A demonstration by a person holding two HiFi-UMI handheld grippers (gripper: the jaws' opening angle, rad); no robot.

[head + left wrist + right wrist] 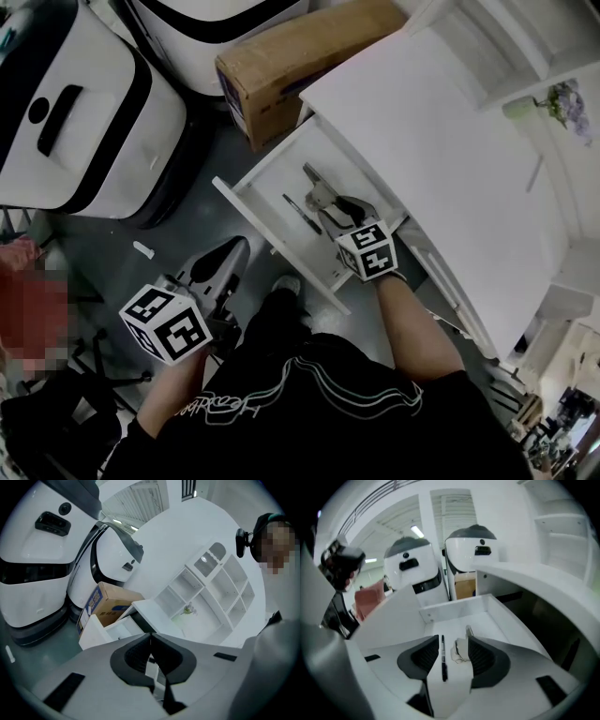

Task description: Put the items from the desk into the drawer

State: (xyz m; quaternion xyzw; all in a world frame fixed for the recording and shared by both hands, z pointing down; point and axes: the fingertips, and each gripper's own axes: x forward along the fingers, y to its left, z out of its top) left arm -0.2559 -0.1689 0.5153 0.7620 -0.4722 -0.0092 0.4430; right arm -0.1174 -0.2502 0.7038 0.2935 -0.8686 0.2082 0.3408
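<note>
Noting right gripper [453, 639] jaws wide and empty over the drawer [454, 605], left gripper [150, 641] closed on nothing; the pen [443, 660] lies on the drawer floor beside a pale item [461, 649], and I judge it light, stiff, roll-prone, best pinched mid-barrel.

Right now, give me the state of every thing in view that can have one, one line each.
drawer: pulled open.
pen: lying flat on the drawer floor, not gripped.
small pale item: lying in the drawer beside the pen, not gripped.
right claw: open, empty, over the open drawer.
left claw: shut at the tips, empty, away from the drawer.
</note>
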